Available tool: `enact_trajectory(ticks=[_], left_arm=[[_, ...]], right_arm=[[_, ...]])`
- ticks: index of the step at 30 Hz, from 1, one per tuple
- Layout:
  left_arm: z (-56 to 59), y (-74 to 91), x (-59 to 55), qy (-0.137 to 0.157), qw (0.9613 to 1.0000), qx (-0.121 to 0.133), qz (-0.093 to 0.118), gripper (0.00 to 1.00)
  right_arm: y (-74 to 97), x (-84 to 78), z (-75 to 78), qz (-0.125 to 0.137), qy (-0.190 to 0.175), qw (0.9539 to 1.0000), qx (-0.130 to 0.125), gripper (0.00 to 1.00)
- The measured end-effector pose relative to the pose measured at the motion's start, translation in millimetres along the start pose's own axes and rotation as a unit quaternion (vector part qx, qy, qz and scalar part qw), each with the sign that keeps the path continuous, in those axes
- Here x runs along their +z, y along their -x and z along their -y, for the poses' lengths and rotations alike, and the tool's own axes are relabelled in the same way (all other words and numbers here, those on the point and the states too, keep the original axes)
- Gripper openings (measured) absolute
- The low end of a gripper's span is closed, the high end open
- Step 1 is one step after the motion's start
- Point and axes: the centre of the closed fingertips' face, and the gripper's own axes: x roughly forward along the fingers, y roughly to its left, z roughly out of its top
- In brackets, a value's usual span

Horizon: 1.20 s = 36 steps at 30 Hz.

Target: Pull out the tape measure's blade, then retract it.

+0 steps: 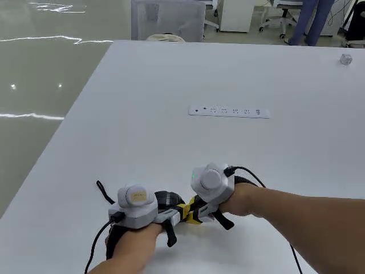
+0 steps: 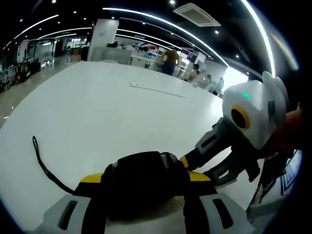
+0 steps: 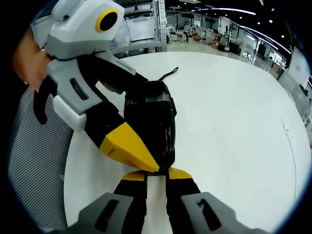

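Observation:
The black tape measure lies on the white table near its front edge, between my two grippers. My left gripper is shut on its case, with a yellow-tipped pad on either side. The case's black wrist strap trails off to the left. My right gripper points at the case from the other side. Its yellow-tipped jaws are pinched together at the case's mouth, where the blade tip sits. No length of blade shows. In the head view my right gripper reaches in from the right.
A white power strip lies flat in the table's middle. A small clear object sits at the far right corner. The table's left edge runs diagonally above a glossy floor. A mesh chair and a standing person are beyond the far edge.

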Motion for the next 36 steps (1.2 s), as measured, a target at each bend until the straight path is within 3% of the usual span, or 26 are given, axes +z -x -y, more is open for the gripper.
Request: enact_trajectory(ticks=[9,11,15,17,18,19,20,21,22,23,25,26,28,30,31,33,34,36], left_arm=[[0.0,0.0,0.0,-0.003,1.0,-0.001,-0.002,0.6],[0.4,0.1,0.0,-0.001,1.0,-0.001,-0.007,0.61],[0.0,-0.7,-0.9,0.008,0.9997,-0.006,-0.023,0.62],[1.9,-1.3,-7.8,0.014,0.9985,-0.032,-0.043,0.63],[2.3,1.2,-16.9,0.019,0.9963,-0.036,-0.076,0.63],[-3.9,-0.4,-13.3,0.017,0.9972,-0.029,-0.067,0.67],[-5.3,0.4,-7.8,0.018,0.9981,-0.034,-0.048,0.78],[-4.1,-0.2,3.9,0.023,0.9987,-0.043,-0.016,0.86],[-4.0,3.7,13.4,0.024,0.9982,-0.054,0.004,0.9],[-3.2,6.9,15.6,0.02,0.9978,-0.063,0.003,0.92],[-1.0,12.3,16.2,-0.017,0.9966,-0.08,-0.01,0.93],[3.0,16.0,20.9,-0.035,0.9947,-0.097,-0.002,0.93],[2.7,20.8,24.6,-0.045,0.9937,-0.102,0.003,0.95],[12.7,27.2,26.1,-0.059,0.988,-0.143,0.012,0.98],[14.6,29.5,24.1,-0.058,0.9869,-0.151,0.007,0.98],[11.4,32.6,17.4,-0.083,0.9848,-0.152,-0.007,1.0],[9.0,35.6,16.7,-0.099,0.9835,-0.151,-0.005,1.0],[2.4,42.1,19.0,-0.134,0.9802,-0.145,0.009,1.0]], right_arm=[[0.5,2.7,-2.0,-0.004,-0.013,0.9998,-0.017,0.17],[1.1,3.2,-6.3,-0.001,-0.051,0.9986,-0.012,0.24],[7.7,1.2,-2.5,-0.001,-0.044,0.9986,-0.03,0.32],[14.0,0.6,-1.1,0.006,-0.06,0.9975,-0.038,0.35],[17.0,1.0,0.2,0.013,-0.064,0.9969,-0.044,0.37],[22.0,1.9,1.2,0.023,-0.08,0.9951,-0.053,0.39],[25.4,3.1,1.4,0.035,-0.098,0.9928,-0.06,0.41],[28.5,4.7,2.3,0.047,-0.11,0.9906,-0.066,0.43],[32.9,4.6,3.2,0.061,-0.12,0.9881,-0.074,0.45],[36.3,3.0,3.4,0.064,-0.123,0.987,-0.081,0.47],[43.8,-2.7,3.0,0.07,-0.128,0.9846,-0.097,0.51],[47.9,-6.0,1.6,0.075,-0.133,0.983,-0.102,0.53],[53.3,-10.6,-0.6,0.083,-0.149,0.9793,-0.109,0.58],[59.4,-17.9,-2.4,0.089,-0.173,0.9736,-0.119,0.64],[62.3,-19.6,-2.3,0.094,-0.178,0.9715,-0.125,0.69],[69.9,-23.1,-0.9,0.111,-0.185,0.9656,-0.145,0.78],[75.8,-26.1,-0.5,0.117,-0.191,0.9616,-0.159,0.84],[85.7,-29.2,-4.4,0.128,-0.192,0.9585,-0.168,0.89]])
